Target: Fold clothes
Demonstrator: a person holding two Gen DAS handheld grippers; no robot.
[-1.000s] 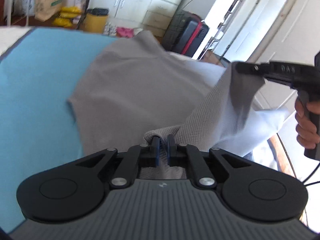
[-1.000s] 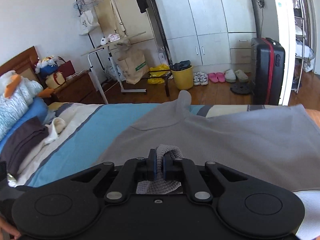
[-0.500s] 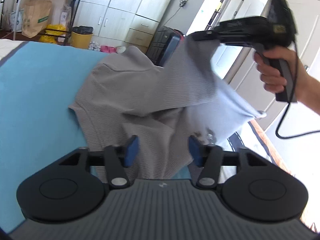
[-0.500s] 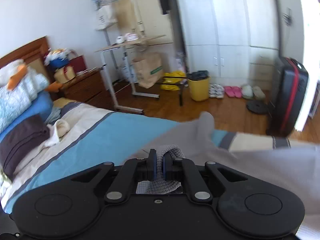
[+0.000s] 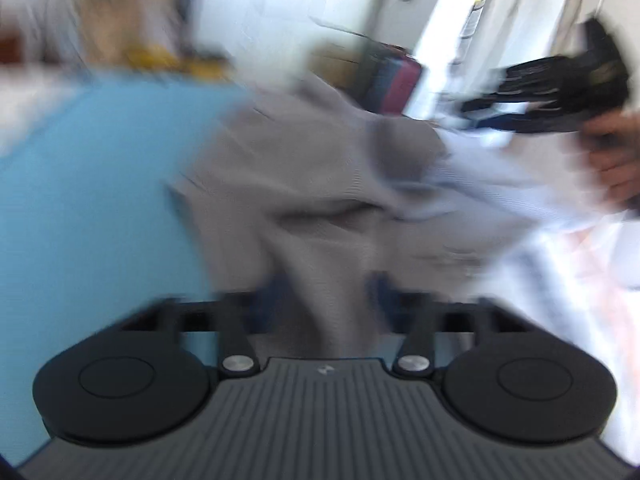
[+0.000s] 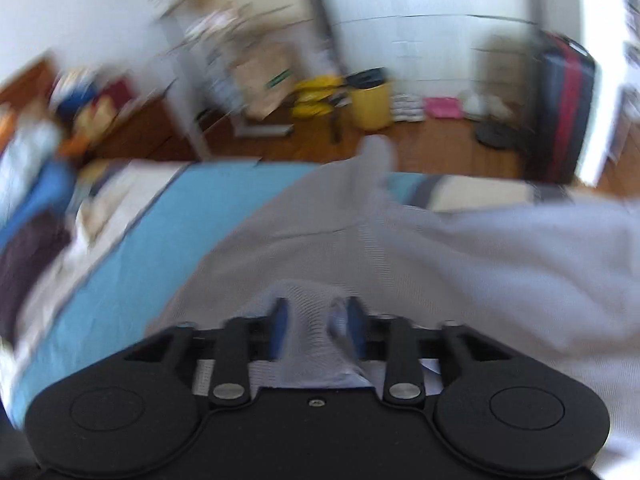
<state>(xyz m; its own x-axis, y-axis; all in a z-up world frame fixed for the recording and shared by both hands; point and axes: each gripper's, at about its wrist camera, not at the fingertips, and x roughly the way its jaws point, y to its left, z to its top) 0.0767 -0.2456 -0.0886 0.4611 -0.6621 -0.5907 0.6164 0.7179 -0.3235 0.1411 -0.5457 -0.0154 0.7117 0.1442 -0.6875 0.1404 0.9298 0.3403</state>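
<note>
Bedroom blur aside, the bed (image 6: 132,248) carries a grey garment (image 5: 320,184) rumpled across its blue sheet, one sleeve pointing to twelve o'clock. Left claw (image 5: 324,304) stands apart, cloth lying between its fingers unpinched. Right claw (image 6: 316,324) is likewise apart, fabric bunched loosely between its pads. Judging by the heaped cloth, a fold is mid-way; next, each claw needs a fresh edge to pinch and draw flat.

Bright daylight floods both fisheye views, glaring white at a doorway (image 5: 512,20); heavy motion blur smears everything, edges curved.
</note>
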